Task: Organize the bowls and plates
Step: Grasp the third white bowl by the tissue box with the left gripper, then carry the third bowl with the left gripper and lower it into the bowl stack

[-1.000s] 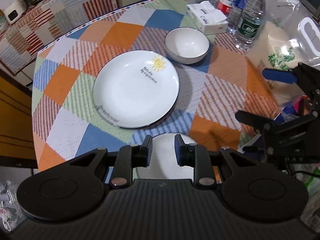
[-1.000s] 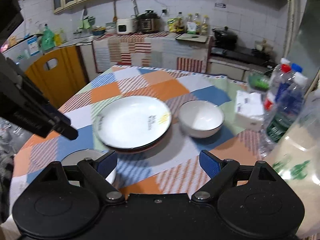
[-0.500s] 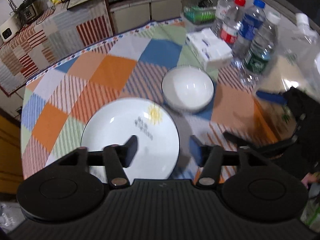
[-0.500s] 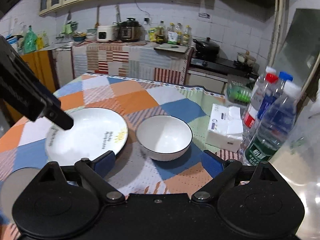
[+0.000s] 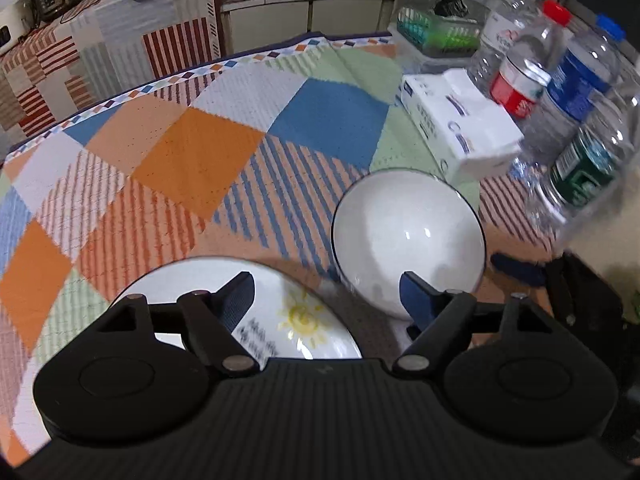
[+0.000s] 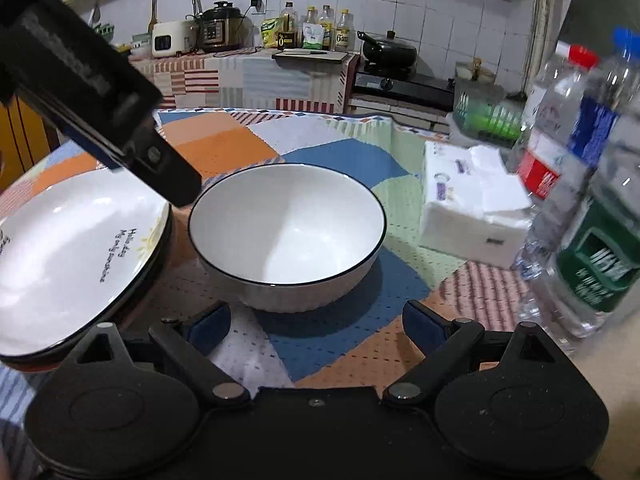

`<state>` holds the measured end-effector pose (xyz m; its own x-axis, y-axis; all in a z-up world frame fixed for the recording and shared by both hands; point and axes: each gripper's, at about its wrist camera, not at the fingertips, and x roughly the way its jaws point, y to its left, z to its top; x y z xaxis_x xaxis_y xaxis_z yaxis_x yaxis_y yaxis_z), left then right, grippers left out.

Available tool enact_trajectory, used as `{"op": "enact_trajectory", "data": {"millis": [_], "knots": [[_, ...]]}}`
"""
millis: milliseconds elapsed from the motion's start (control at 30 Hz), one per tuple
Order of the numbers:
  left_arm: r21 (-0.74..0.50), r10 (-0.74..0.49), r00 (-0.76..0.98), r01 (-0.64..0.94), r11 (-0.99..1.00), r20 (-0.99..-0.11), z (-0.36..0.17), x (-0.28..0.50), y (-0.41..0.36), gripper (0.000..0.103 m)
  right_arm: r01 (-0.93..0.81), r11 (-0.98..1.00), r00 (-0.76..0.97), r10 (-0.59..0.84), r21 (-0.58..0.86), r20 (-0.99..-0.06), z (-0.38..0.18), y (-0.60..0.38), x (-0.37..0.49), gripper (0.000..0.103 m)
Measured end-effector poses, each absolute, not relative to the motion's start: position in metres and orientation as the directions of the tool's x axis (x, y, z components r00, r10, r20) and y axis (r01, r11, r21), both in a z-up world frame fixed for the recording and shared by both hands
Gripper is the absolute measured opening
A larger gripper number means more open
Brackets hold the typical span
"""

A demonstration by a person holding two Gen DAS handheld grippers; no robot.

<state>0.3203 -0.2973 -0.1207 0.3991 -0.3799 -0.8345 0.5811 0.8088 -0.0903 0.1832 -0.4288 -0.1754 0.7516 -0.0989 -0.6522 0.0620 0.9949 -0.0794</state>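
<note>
Right claw (image 6: 316,330) splayed before round glossy bowl (image 6: 286,236).

Both matte black grippers carry blue finger pads (image 6: 210,328) and silver pivot screws.

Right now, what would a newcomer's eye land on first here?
The white bowl with a dark rim, sitting alone on the patchwork tablecloth straight ahead of the open right gripper. Left of it lies the sun-printed plate, with the left gripper open above its edge. Water bottles crowd the right side.
</note>
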Motion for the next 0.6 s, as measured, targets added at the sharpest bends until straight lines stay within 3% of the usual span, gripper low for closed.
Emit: {"op": "enact_trajectory", "data": {"millis": [167, 333, 400, 467, 600], "knots": [[-0.118, -0.421, 0.39, 0.604, 0.788, -0.819, -0.129, 0.337, -0.308, 0.075, 0.041, 0.999, 0.762, -0.026, 0.008, -0.647, -0.18, -0.434, 0.194, 0.095], [-0.181, -0.424, 0.316, 0.58, 0.794, -0.849, -0.144, 0.351, -0.317, 0.037, -0.006, 1.0, 0.766, 0.023, 0.03, -0.643, -0.187, -0.433, 0.205, 0.095], [-0.212, -0.432, 0.288, 0.566, 0.797, -0.855, -0.152, 0.354, -0.317, 0.016, -0.014, 0.999, 0.768, 0.032, 0.033, -0.64, -0.189, -0.432, 0.209, 0.095], [-0.22, -0.425, 0.291, 0.54, 0.813, -0.857, -0.157, 0.355, -0.315, 0.008, -0.016, 0.999, 0.771, 0.03, 0.028, -0.636, -0.19, -0.432, 0.212, 0.095], [-0.226, -0.427, 0.293, 0.531, 0.817, -0.855, -0.155, 0.352, -0.308, 0.007, -0.013, 1.0, 0.769, 0.027, 0.028, -0.639, -0.189, -0.429, 0.213, 0.095]]}}
